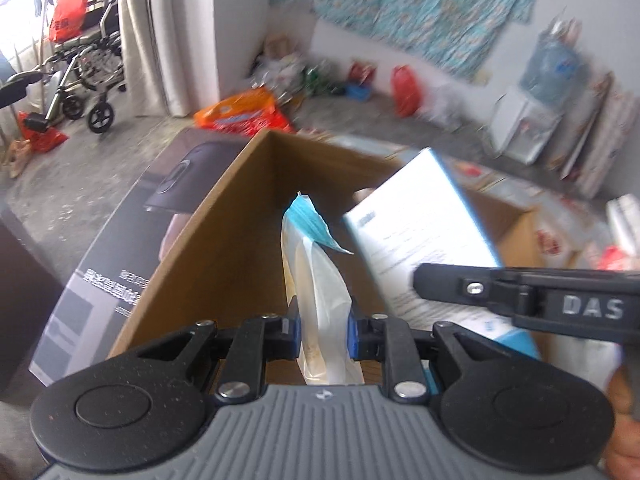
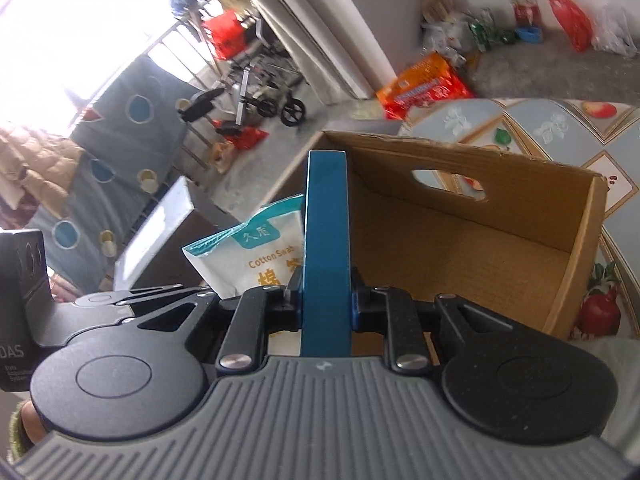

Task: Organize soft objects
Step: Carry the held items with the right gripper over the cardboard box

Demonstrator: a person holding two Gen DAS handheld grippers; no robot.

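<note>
My left gripper (image 1: 323, 326) is shut on a cotton swab bag (image 1: 318, 280), a clear and white packet with a blue top, held upright over the open cardboard box (image 1: 224, 240). The same bag shows in the right wrist view (image 2: 256, 252), labelled "Cotton Swab". My right gripper (image 2: 325, 304) is shut on a thin blue and white box (image 2: 326, 240), held edge-on over the cardboard box (image 2: 520, 216). In the left wrist view that thin box (image 1: 416, 216) hangs tilted beside the bag, with the right gripper's arm (image 1: 520, 292) across it.
The cardboard box stands on a table with a fruit-patterned cloth (image 2: 560, 128). A dark printed carton (image 1: 120, 248) lies to its left. A wheelchair (image 1: 84, 76), an orange bag (image 1: 244, 112) and red bags (image 1: 406, 88) lie on the floor.
</note>
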